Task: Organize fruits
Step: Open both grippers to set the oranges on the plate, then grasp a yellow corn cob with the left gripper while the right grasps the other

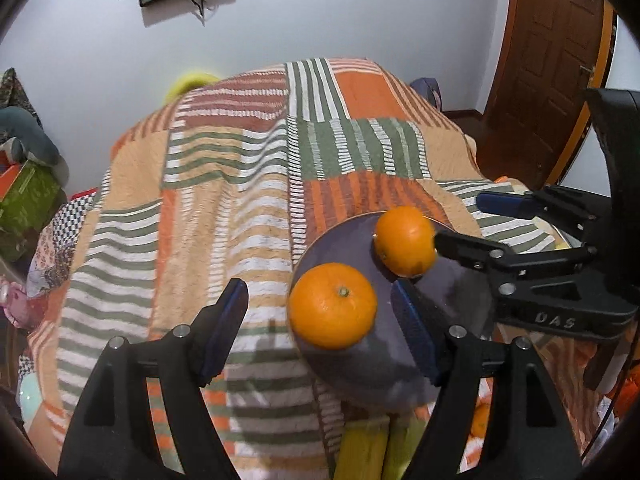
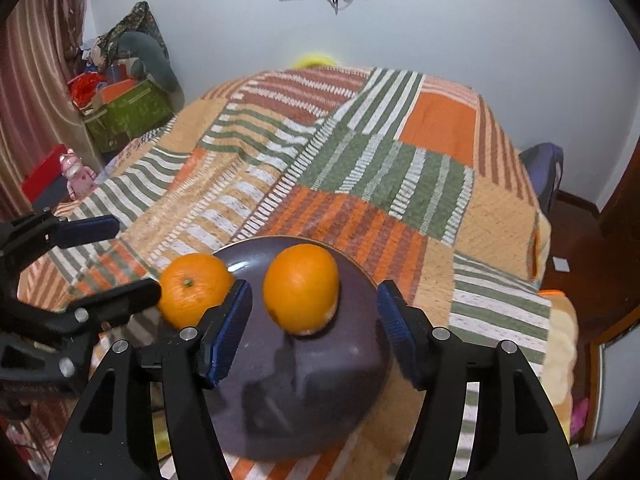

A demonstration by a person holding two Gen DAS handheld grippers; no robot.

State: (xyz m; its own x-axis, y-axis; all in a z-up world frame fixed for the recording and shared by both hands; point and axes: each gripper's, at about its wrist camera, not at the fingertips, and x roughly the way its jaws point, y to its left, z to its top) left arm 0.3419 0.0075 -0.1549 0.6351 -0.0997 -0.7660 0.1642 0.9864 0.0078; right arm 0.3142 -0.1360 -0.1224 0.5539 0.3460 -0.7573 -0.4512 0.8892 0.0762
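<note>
A dark purple plate (image 1: 360, 364) (image 2: 288, 392) lies on the striped quilt with two oranges on it. In the left wrist view one orange (image 1: 333, 306) sits at the plate's left rim between my left gripper's open fingers (image 1: 320, 332), untouched. The other orange (image 1: 406, 240) sits further back, just in front of my right gripper (image 1: 460, 220), which reaches in from the right. In the right wrist view my right gripper (image 2: 314, 328) is open around that orange (image 2: 301, 290), pads apart from it. The first orange (image 2: 194, 288) sits left, beside my left gripper (image 2: 132, 258).
The patchwork quilt (image 1: 240, 200) covers the bed. Yellow fruit, perhaps bananas (image 1: 368, 448), lies below the plate near the front edge. A green box (image 2: 128, 116) and clutter stand at the left wall. A wooden door (image 1: 556, 60) is at the right.
</note>
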